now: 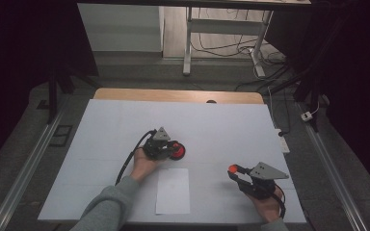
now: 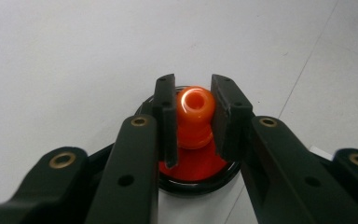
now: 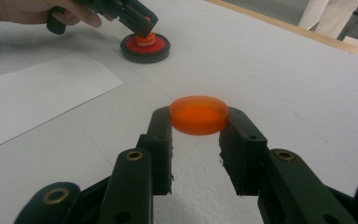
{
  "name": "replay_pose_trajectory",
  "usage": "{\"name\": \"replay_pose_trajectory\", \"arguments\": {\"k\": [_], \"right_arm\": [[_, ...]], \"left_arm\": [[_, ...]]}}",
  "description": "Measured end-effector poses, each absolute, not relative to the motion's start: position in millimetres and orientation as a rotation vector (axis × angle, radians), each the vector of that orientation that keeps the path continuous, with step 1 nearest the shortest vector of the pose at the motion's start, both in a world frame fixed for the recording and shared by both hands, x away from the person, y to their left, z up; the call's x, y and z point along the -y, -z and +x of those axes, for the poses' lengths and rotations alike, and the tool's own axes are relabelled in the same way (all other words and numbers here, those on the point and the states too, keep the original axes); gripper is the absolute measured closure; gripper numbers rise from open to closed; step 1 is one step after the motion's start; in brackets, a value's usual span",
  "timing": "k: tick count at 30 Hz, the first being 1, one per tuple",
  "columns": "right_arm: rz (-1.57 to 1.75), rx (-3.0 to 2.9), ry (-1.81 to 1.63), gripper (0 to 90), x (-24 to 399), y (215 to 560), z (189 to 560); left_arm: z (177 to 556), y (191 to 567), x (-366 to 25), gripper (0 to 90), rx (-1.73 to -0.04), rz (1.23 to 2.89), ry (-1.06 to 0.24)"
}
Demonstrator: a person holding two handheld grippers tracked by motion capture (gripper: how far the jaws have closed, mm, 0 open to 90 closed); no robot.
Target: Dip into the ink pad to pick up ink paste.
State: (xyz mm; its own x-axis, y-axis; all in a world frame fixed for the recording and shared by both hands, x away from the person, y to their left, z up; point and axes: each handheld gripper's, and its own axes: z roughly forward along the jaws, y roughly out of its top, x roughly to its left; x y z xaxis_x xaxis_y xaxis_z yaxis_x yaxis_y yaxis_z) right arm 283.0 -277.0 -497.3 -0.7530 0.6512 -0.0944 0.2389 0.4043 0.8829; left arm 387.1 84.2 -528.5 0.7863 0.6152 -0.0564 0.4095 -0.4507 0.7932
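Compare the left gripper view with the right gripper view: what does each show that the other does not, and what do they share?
Left gripper view alone: the hole in the top of the orange knob, seen close up, with the left gripper shut on it.
Right gripper view alone: the orange cap held by the right gripper, a sheet of white paper, and the hand holding the left gripper.
Both: the knob on its red, black-rimmed base and the white table.

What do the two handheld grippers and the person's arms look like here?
Both the left gripper and the right gripper are black, each topped by a grey three-cornered plate. Their jaws have brass-coloured pivot rings. A black cable trails from the left one. The sleeve is grey-green.
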Motion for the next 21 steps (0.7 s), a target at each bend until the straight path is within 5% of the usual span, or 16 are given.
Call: {"name": "replay_pose_trajectory", "arguments": {"k": [21], "right_arm": [[0.762, -2.234, -1.3, 64.8, 276.3, 496.9, 282.1]], "left_arm": [[383.3, 530.5, -82.4, 73.5, -0.747, 2.108, -0.343]]}}
